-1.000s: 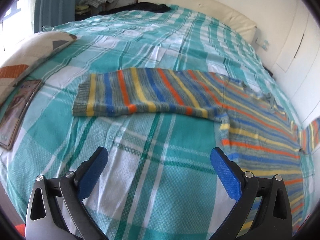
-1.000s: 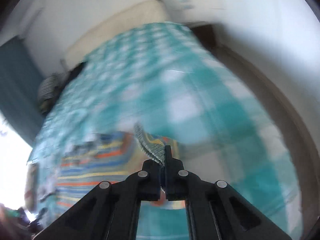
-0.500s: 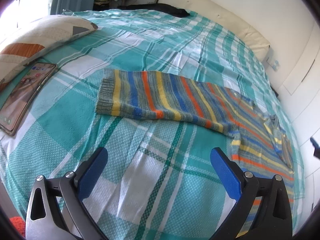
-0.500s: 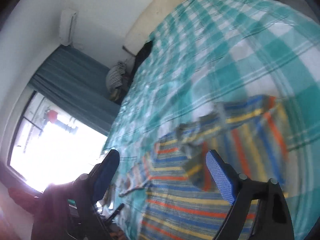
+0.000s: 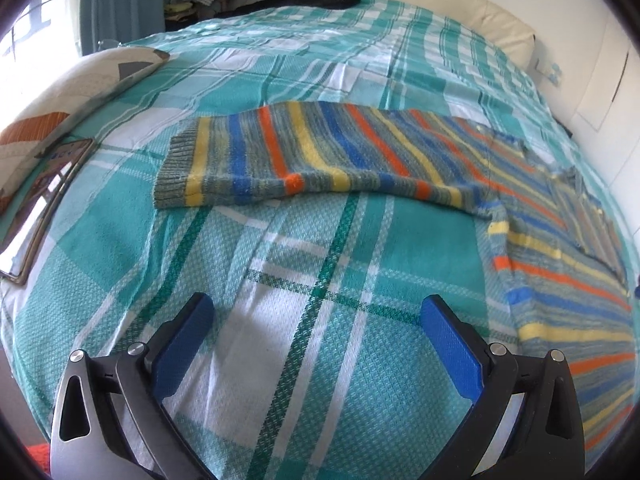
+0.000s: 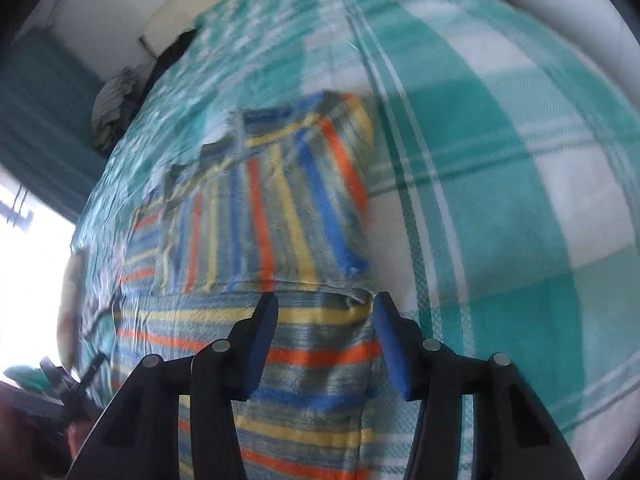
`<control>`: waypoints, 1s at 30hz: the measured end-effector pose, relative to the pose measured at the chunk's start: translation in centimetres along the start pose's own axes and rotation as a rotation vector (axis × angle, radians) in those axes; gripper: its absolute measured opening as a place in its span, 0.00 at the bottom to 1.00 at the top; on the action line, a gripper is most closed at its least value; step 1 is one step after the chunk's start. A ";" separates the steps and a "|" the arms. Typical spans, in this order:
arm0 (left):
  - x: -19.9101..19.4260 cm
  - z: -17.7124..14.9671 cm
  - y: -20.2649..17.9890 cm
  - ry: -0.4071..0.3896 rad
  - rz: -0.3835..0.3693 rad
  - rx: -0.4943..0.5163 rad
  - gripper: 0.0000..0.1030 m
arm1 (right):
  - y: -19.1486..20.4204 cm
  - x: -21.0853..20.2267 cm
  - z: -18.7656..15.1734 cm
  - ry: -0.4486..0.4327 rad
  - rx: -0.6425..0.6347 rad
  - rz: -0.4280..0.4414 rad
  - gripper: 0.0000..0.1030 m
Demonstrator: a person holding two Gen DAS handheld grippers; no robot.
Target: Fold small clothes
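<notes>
Under the closing right tool (image 6: 326,306) lies the sweater (image 6: 280,216).

Daylight floods in from the window (image 6: 24,264), blown out to white glare at the left of both views. The left wrist view is sharp; the right is motion-blurred across the bed (image 6: 500,140). Fisheye bends edges, dark corners.
</notes>
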State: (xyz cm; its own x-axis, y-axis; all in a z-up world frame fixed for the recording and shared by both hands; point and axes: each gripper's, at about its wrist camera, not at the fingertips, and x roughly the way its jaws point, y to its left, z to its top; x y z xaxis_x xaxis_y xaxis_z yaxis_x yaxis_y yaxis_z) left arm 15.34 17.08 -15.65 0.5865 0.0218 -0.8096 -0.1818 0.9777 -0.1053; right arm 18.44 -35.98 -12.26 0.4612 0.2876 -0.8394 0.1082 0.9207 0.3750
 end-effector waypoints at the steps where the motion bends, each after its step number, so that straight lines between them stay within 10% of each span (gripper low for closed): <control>1: 0.2 0.0 -0.2 0.004 0.011 0.009 1.00 | 0.7 -0.6 0.1 -0.006 -0.031 0.005 0.49; 4: 0.6 -0.2 -0.6 0.008 0.043 0.040 1.00 | 1.5 -2.3 -1.4 -0.039 -0.123 -0.041 0.50; 8: 0.6 -0.4 -0.5 0.005 0.042 0.044 1.00 | -1.4 -4.2 -3.8 -0.147 -0.181 -0.227 0.76; 15: 0.6 -0.8 -0.9 -0.018 0.063 0.061 1.00 | -9.3 -6.5 -8.1 -0.333 0.057 -0.447 0.97; 30: 0.3 -1.2 -1.1 -0.042 0.077 0.060 1.00 | -10.7 -4.6 -9.1 -0.346 0.109 -0.424 1.00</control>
State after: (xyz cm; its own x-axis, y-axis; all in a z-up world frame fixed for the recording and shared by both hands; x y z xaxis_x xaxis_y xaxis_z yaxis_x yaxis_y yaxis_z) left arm 14.76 15.76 -16.50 0.6054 0.1047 -0.7890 -0.1808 0.9835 -0.0082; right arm 7.10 -44.79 -16.03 0.6172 -0.2225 -0.7547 0.4296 0.8989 0.0864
